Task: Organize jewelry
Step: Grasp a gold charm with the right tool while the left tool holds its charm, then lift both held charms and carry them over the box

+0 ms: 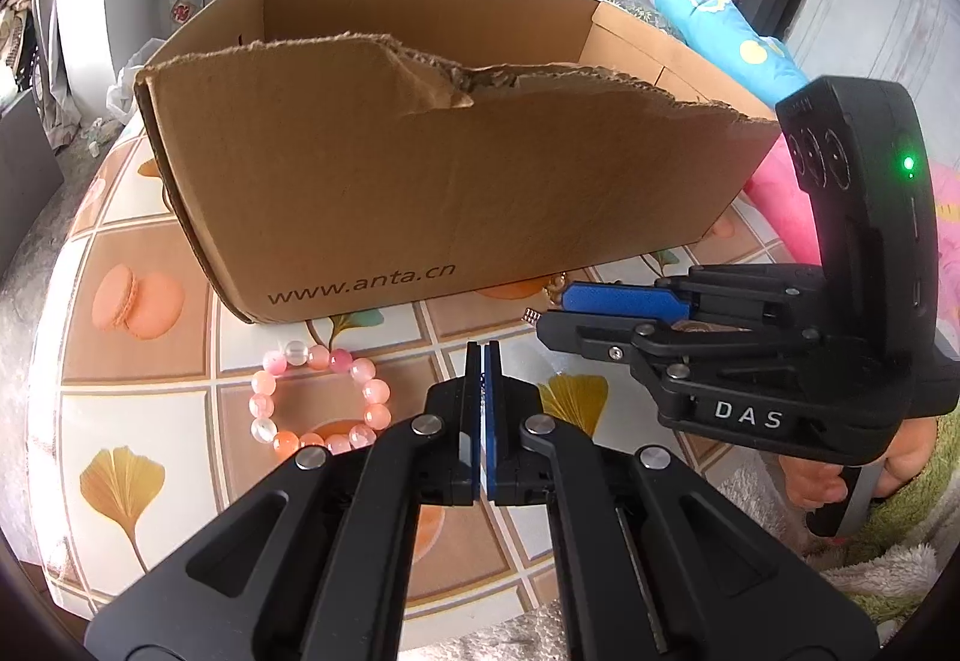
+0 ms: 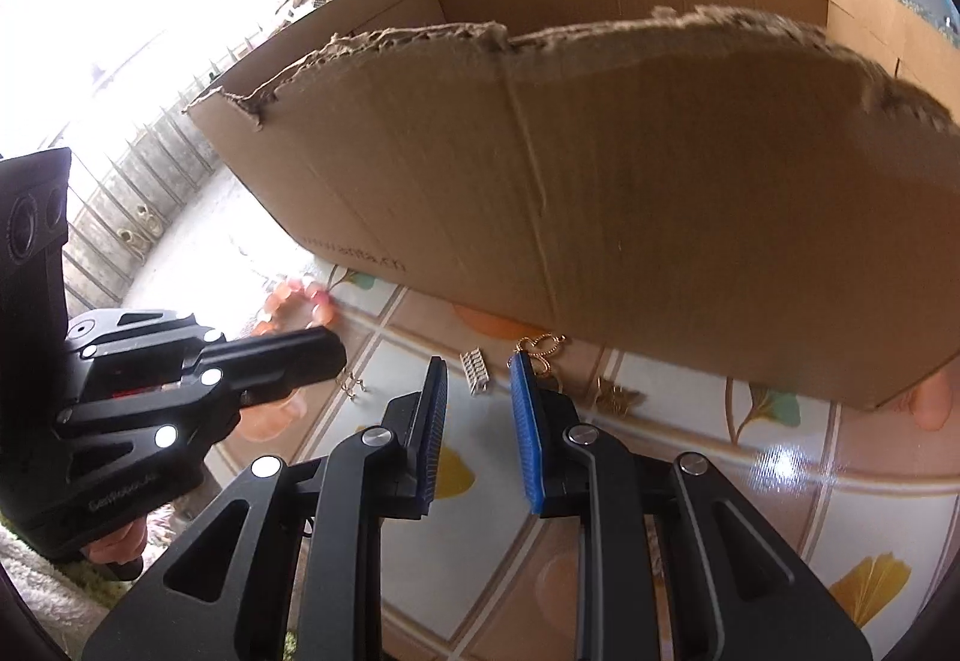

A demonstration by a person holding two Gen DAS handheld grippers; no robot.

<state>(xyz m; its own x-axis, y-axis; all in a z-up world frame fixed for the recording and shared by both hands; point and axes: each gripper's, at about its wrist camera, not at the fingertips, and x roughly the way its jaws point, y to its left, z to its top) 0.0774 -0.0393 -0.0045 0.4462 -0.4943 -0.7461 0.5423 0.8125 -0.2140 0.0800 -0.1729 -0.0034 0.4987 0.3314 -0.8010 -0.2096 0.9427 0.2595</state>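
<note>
A pink and white bead bracelet (image 1: 321,400) lies on the patterned tablecloth, just left of my left gripper (image 1: 483,352), which is shut and empty. My right gripper (image 2: 478,376) is open, its tips either side of a small silver jewel piece (image 2: 476,371) on the table. It also shows from the side in the left wrist view (image 1: 549,313), with the silver piece (image 1: 531,316) at its tips. Gold jewelry (image 2: 540,352) and another gold piece (image 2: 615,397) lie by the cardboard box (image 1: 420,193). A small earring (image 2: 352,385) lies nearer my left gripper (image 2: 336,355).
The torn-edged open box stands on the table behind the jewelry and fills the far side (image 2: 660,169). The tablecloth (image 1: 150,253) has macaron and leaf prints. Pink and blue cushions (image 1: 726,30) lie to the right. The table edge curves round at the left.
</note>
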